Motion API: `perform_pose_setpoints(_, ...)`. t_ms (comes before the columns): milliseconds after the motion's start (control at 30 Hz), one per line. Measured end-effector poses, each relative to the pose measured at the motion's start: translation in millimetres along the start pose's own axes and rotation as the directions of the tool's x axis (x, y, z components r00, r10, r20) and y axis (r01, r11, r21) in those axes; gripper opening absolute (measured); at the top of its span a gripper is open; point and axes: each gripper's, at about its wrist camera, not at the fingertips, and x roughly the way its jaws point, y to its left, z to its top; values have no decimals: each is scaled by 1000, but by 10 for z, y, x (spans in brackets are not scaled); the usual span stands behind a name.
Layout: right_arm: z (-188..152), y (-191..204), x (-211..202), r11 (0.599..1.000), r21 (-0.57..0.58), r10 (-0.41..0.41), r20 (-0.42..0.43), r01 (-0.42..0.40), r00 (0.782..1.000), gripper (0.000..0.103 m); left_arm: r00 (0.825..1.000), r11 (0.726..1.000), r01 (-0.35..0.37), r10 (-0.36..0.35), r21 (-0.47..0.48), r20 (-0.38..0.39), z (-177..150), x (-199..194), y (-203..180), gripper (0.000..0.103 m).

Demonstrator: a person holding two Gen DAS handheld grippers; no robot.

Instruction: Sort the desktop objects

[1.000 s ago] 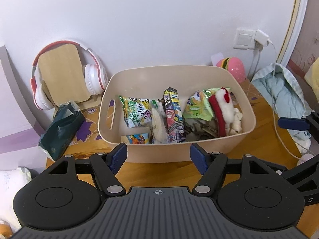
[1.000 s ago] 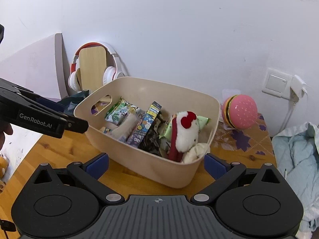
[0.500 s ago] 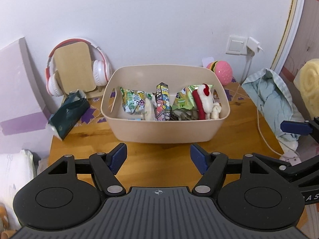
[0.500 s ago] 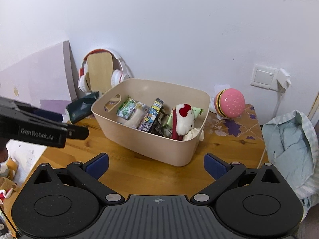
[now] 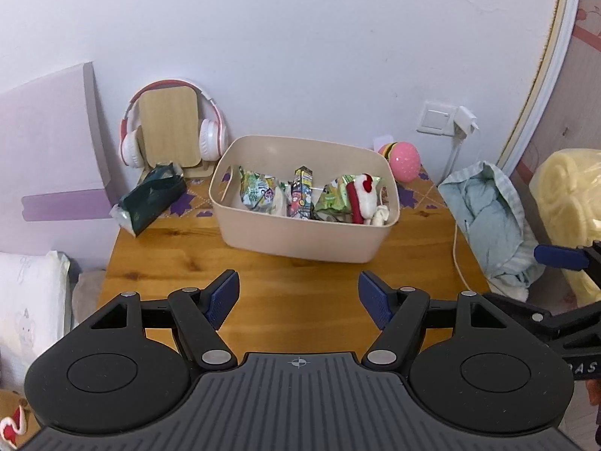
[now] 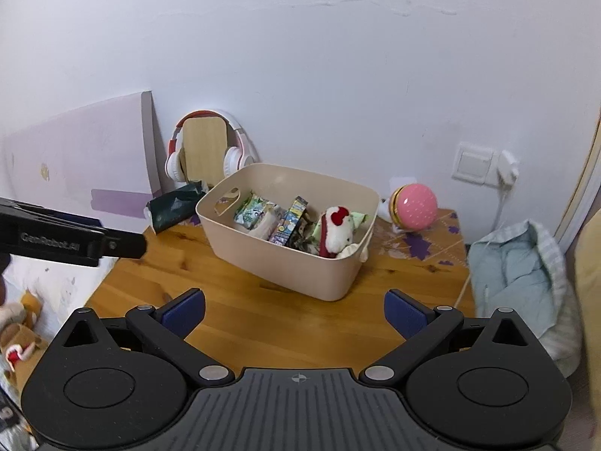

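From your left wrist camera, your left gripper [image 5: 298, 298] hangs over the near part of the wooden desk [image 5: 180, 248] with its blue pads spread apart and nothing between them. Beyond it the beige bin [image 5: 300, 233] sits on the desk toward the wall, well apart from the pads. Inside it you can see a green snack packet [image 5: 257, 191], an upright printed box [image 5: 302, 193], another green packet [image 5: 332, 197] and a white plush toy with a red bow [image 5: 364, 195]. To the bin's left a dark green tissue pack [image 5: 152, 197] lies on the desk, and behind that red and white headphones [image 5: 172, 127] hang on a wooden stand [image 5: 169, 129]. A pink burger-shaped toy [image 5: 402, 156] stands behind the bin's right corner, and a light blue cloth [image 5: 492, 218] is bunched at the desk's right edge.

From your right wrist camera, your right gripper [image 6: 295, 312] also stands wide open and empty above the near desk edge. The bin sits ahead at a slant, its handle slot [image 6: 227, 201] facing left and the plush toy leaning against its right end. The pink toy is just beyond that corner. Your left gripper's black finger reaches in from the left edge, over the desk's left corner.
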Motion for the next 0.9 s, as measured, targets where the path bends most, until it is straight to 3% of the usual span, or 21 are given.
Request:
perform_pose_setpoints(233, -100, -4, -310, 1000, 7, 4, -8, -4, 1000, 103, 999, 996, -49, 51, 73, -15, -158, -341, -186, 72)
perform_pose_setpoints(600, -155, 63, -726, 999, -43, -30, 19, 30, 999, 103, 998, 999, 8, -5, 46, -66, -347, -697, -394, 73)
perform_pose_setpoints(900, -212, 109, -861, 997, -70, -35, -2, 35, 999, 103, 999, 999, -7, 9, 39, -53, -363, -871, -400, 73)
